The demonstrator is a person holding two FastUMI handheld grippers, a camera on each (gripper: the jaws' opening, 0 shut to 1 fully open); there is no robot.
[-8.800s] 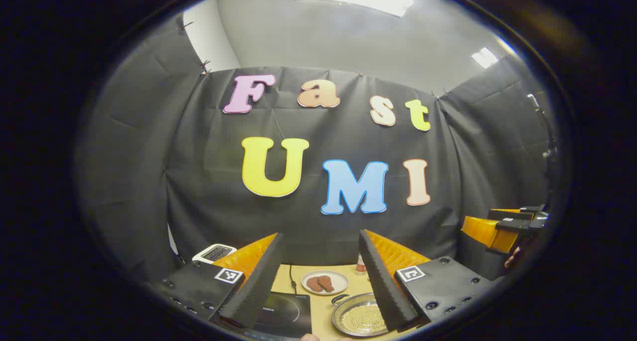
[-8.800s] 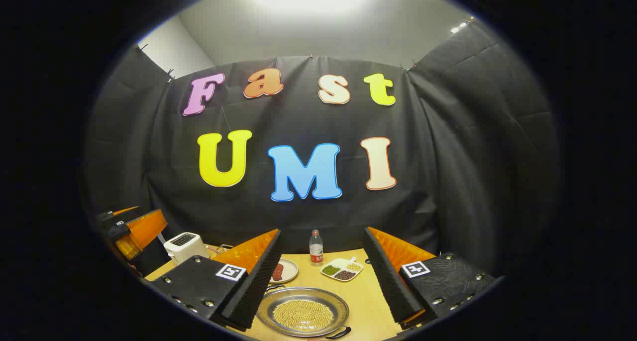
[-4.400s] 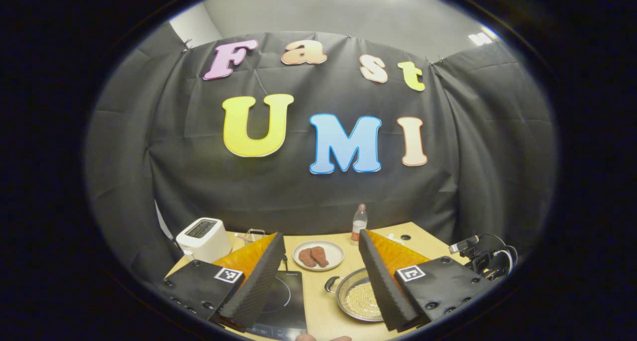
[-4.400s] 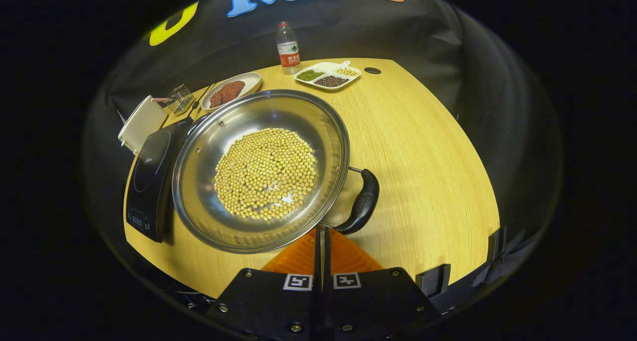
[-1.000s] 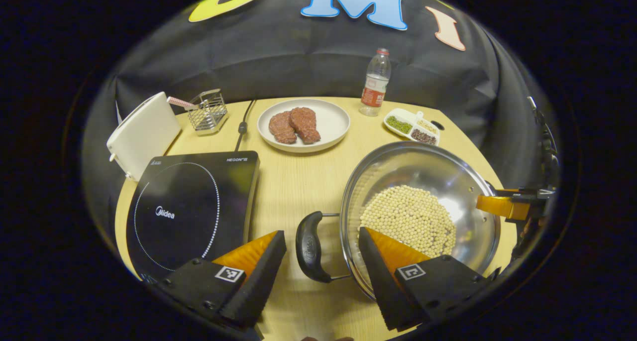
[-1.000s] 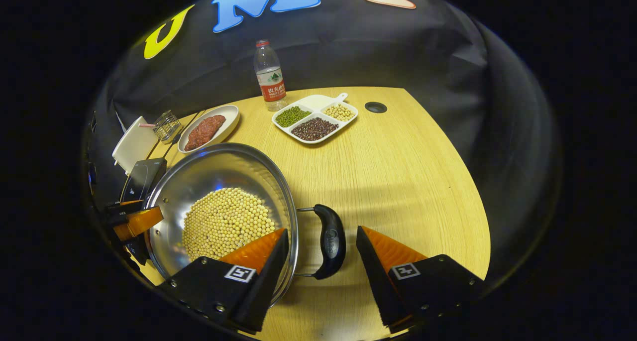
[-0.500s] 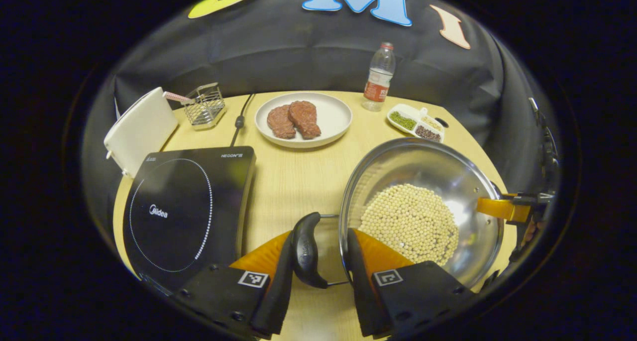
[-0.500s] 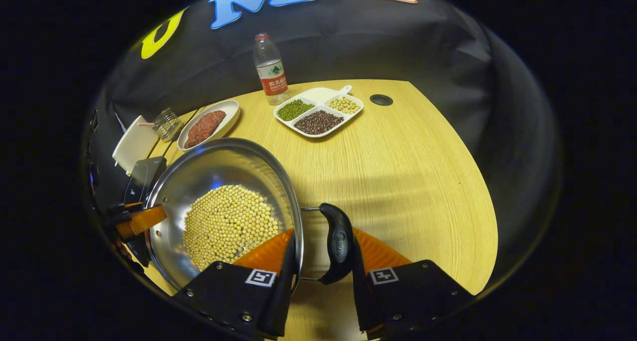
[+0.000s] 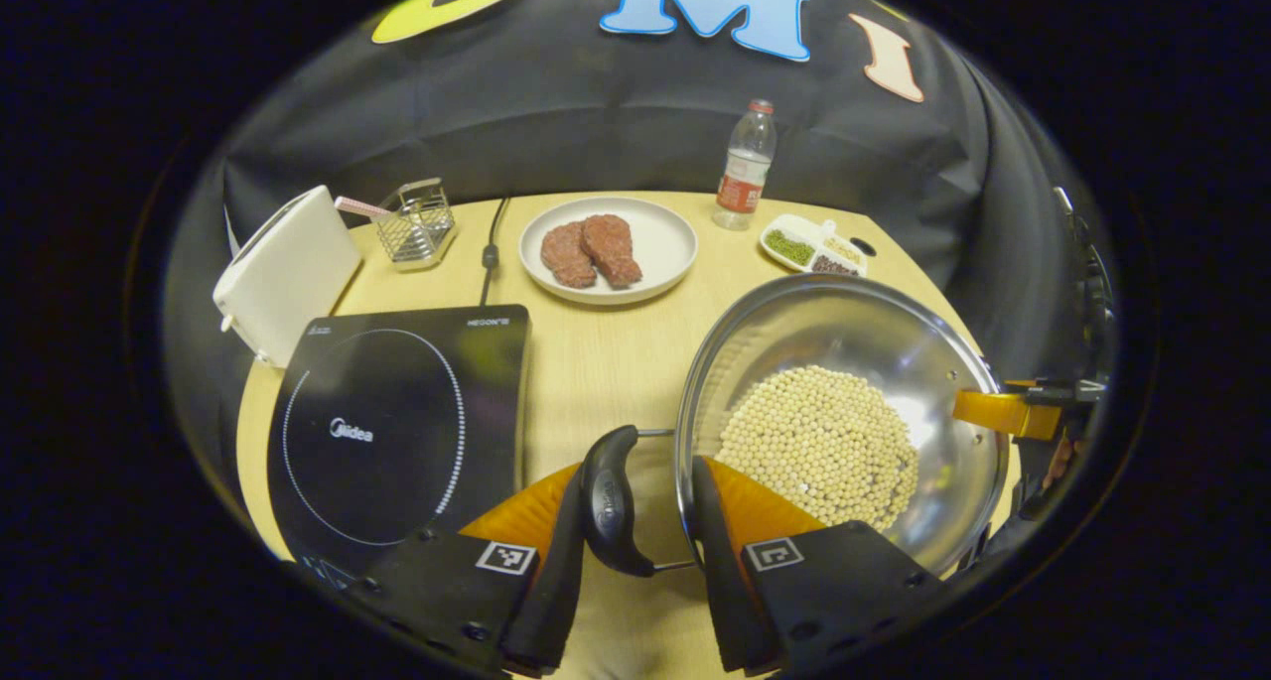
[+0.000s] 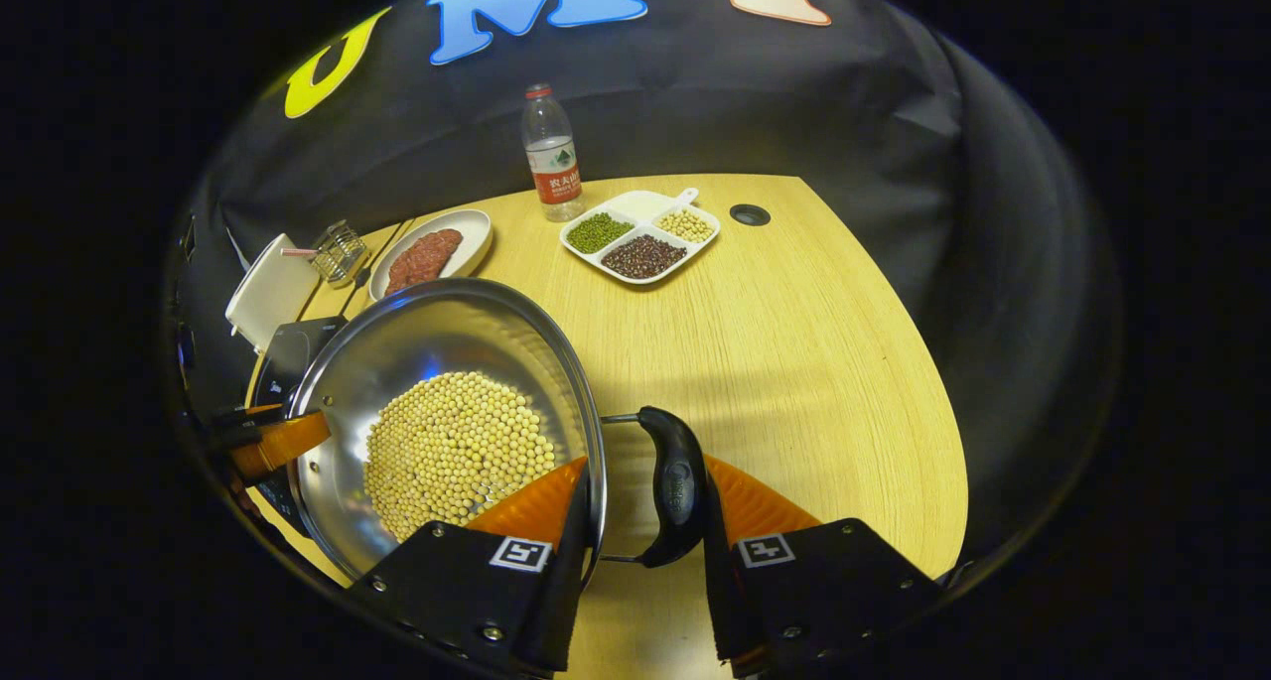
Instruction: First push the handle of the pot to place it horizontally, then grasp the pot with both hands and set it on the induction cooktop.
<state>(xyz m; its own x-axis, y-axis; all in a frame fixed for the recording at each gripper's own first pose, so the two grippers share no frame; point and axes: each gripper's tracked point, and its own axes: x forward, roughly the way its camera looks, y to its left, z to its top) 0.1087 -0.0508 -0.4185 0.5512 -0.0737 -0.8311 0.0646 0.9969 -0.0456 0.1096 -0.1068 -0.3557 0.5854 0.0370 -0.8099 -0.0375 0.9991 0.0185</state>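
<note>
With both handles pinched, the lift to the induction cooktop (image 9: 397, 422), which lies at lower left of the left gripper view, should go level and in step, so the soybeans (image 9: 819, 447) heaped in the pot (image 9: 844, 323) do not slide to one side. In that view the left gripper (image 9: 635, 521) at bottom centre is nearly closed, one finger outside the pot's left handle (image 9: 608, 501) and the other inside the rim, the pot spreading to the lower right. In the right gripper view the right gripper (image 10: 645, 521) clamps the right handle (image 10: 675, 486) likewise at bottom centre, with the pot at lower left.
</note>
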